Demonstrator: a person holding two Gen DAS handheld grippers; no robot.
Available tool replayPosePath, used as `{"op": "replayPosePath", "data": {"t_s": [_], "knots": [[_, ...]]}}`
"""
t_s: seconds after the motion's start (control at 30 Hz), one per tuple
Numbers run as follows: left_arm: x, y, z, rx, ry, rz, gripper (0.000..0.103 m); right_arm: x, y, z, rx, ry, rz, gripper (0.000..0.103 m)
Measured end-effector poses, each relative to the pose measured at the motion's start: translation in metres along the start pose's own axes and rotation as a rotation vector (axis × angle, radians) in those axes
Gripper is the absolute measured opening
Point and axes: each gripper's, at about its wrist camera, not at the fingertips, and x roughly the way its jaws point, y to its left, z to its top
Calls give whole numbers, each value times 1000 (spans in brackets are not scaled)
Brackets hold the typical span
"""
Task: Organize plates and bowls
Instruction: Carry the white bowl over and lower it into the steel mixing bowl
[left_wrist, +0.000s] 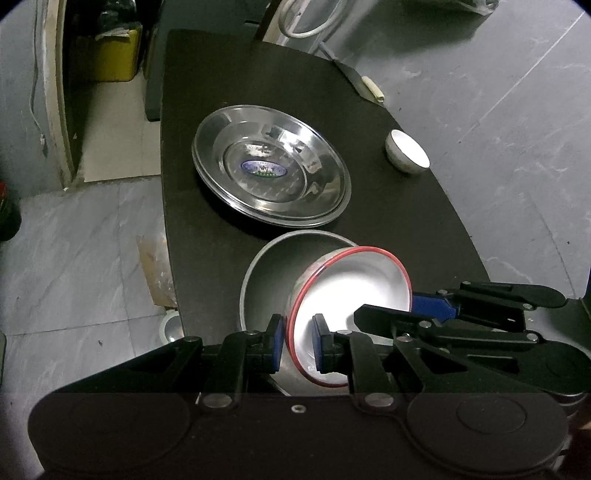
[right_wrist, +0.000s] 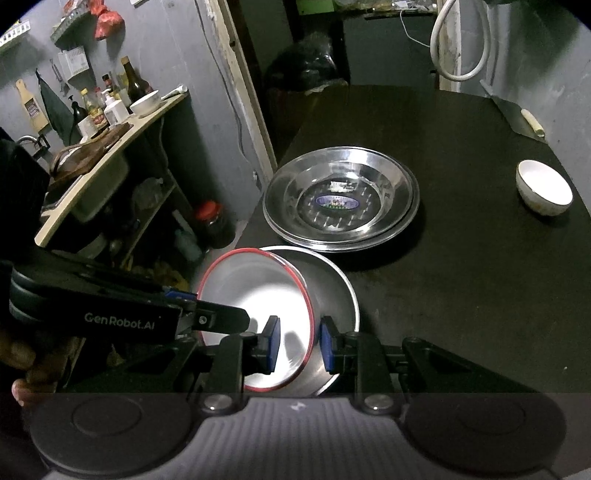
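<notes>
A white bowl with a red rim (left_wrist: 354, 288) (right_wrist: 255, 295) is held tilted inside a larger steel bowl (left_wrist: 269, 284) (right_wrist: 332, 291) at the near end of the dark table (left_wrist: 406, 229). My left gripper (left_wrist: 297, 343) straddles the red rim with a small gap at each pad. My right gripper (right_wrist: 298, 343) straddles the opposite side of the same rim, also with a small gap. Stacked steel plates (left_wrist: 271, 168) (right_wrist: 341, 199) lie mid-table. A small white bowl (left_wrist: 406, 151) (right_wrist: 543, 192) stands at the right.
The table's left edge drops to a tiled floor (left_wrist: 81, 240). A knife with a pale handle (left_wrist: 369, 86) lies at the far right corner. A counter with bottles and a sink (right_wrist: 96, 122) stands left of the table. A red-lidded jar (right_wrist: 212, 221) sits on the floor.
</notes>
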Motion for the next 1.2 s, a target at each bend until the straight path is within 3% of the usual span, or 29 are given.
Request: {"op": "replayPosePath", "data": {"t_s": [0.8,1.2], "knots": [[6,-4,2,-27,20,40,17,7,-15,0,9,20,38,26],[2,-7,5,-49,-8,82,23,1,-21,0,-1,-5,66,27]]}}
